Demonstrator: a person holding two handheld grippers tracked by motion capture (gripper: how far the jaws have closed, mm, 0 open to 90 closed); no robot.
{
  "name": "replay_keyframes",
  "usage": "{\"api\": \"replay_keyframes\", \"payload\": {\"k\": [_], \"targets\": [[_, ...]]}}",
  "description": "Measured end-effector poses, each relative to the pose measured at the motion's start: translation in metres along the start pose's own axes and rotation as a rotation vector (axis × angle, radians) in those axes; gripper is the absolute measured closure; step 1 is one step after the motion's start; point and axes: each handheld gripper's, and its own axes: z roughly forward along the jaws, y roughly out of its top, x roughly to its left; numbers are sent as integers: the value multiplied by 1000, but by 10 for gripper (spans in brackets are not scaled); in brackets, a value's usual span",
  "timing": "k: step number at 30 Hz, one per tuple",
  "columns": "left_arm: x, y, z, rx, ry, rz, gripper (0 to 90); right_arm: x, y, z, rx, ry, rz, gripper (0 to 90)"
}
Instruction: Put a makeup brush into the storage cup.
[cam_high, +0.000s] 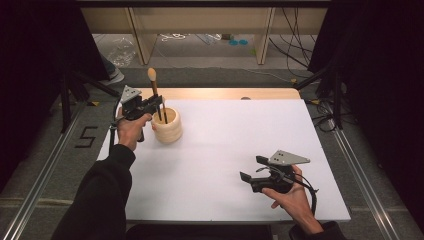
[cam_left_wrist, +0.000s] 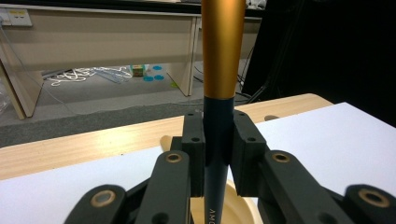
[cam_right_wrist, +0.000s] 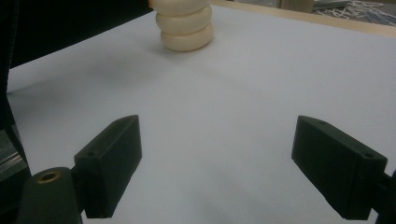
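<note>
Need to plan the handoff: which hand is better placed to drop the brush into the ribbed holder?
Left. The left gripper clamps the brush upright over the holder; the right gripper sits open, far off.

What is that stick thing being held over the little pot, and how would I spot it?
Find the white table, then the cream ribbed holder near its far left corner. Standing upright in the holder, clamped by the left gripper, is a makeup brush: dark handle, gold collar, pale rounded tip, the one tall thin thing there.

Lab: floor cables (cam_high: 295, 55), taped markings (cam_high: 86, 136)
</note>
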Motion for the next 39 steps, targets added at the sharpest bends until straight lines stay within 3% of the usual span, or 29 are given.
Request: {"api": "replay_keyframes", "payload": {"k": [6,15,16,18,22,24,26,33,35,39], "targets": [[1,-6,8,11,15,22,778,0,0,0,-6,-3,-6,169],[1,-12,14,10,23,14,777,1,0,0,3,3,1,169],[1,-12,14,9,22,15,777,0,0,2,-20,7,-10,169],[1,-13,15,11,20,14,777,1,0,0,6,6,5,170],[1,-18,17,25,19,17,777,0,0,1,-20,4,-8,169],[1,-21,17,30,21,16,777,1,0,0,4,6,6,170],[1,-23,18,33,21,9,776,0,0,1,-19,7,-8,170],[3,-31,20,65,28,18,773,0,0,0,2,8,-6,170],[2,-32,20,68,23,2,711,1,0,0,2,7,-6,170],[2,-31,17,77,51,26,517,0,-1,1,-17,14,-4,170]]}}
